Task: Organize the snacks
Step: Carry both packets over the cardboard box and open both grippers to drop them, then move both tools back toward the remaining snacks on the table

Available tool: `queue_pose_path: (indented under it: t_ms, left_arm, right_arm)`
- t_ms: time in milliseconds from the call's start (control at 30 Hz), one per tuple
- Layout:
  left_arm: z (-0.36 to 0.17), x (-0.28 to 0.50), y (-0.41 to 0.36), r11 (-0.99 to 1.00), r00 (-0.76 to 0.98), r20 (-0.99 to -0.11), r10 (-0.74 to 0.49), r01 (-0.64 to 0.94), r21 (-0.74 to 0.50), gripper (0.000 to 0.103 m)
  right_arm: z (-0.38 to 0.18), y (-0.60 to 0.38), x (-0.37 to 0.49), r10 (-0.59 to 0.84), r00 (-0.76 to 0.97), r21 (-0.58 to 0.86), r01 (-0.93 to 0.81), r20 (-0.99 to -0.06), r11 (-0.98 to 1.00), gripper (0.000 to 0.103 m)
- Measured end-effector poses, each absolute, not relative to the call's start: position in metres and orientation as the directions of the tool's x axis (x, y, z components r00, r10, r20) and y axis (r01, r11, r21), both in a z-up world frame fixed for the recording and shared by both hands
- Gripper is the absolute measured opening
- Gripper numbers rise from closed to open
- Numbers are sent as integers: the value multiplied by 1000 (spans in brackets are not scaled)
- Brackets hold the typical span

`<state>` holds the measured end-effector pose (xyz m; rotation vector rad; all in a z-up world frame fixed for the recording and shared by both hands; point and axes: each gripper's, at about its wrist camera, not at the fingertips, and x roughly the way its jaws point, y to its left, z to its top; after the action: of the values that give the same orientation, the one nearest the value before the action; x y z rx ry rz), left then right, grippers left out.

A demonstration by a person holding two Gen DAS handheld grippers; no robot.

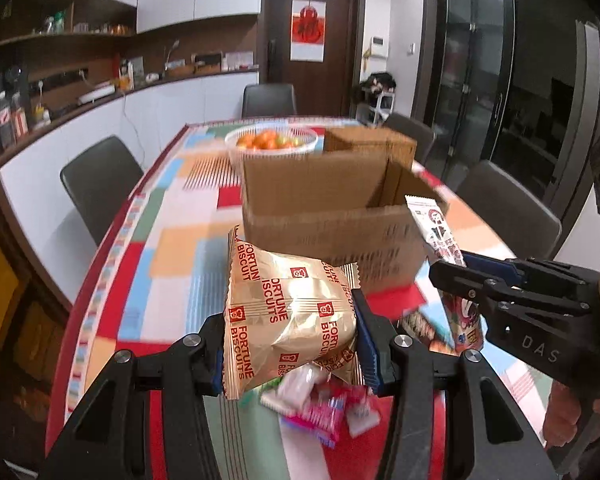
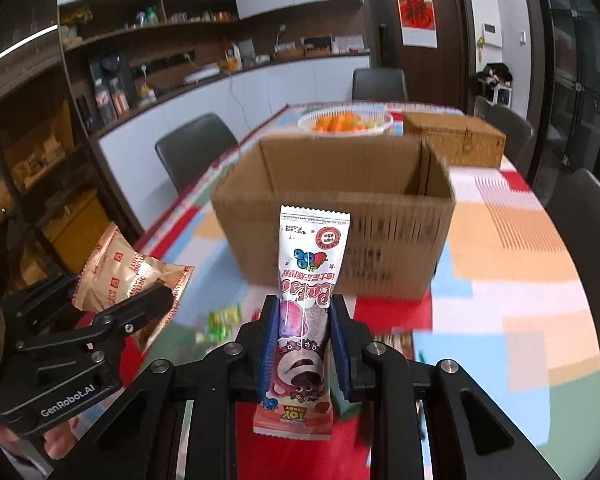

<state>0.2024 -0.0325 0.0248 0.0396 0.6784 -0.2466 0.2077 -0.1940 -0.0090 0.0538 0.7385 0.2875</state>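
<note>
A gold biscuit bag is clamped between the jaws of the left gripper, in front of the open box. A pink wafer pack is clamped upright in the right gripper, also before the box. Loose snacks are seen on the table below the bag. A fruit bowl is located behind the box.
</note>
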Motion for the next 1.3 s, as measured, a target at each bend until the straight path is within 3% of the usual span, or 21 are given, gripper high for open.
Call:
queue_pose_path:
  t_ms: [433,967,1033,1067,1100,1133,1300]
  left_arm:
    - [79,278,-50,968,804,-555,-213,252,-6,49]
    - [53,370,-63,970,699,-682,-218,233,-70,50]
    - [54,370,-63,978,712,-679,-179,201,-48,62]
    - [56,367,-62,982,726,-668,-161,188,-32,72]
    - [59,362,-61,982,741,-654,-154,187,-19,75]
    - [60,358,-60,983,750,-646,-145,186,-4,75]
    - [67,326,-53,979,780,-611,-134,201,42,77]
  right_arm:
    - [37,-209,278,264,760,143,-223,-593,964,26]
    - [35,-215,365,203,745,130,-157,-636,979,26]
    - [34,-214,371,197,741,125,-153,-641,980,27]
    - [33,-214,374,194,739,122,-151,-645,981,30]
    - [32,-214,376,189,740,117,-148,-646,982,35]
    - [31,-214,376,179,739,111,-141,-649,984,47]
    - [31,-216,353,158,757,85,-135,-635,987,49]
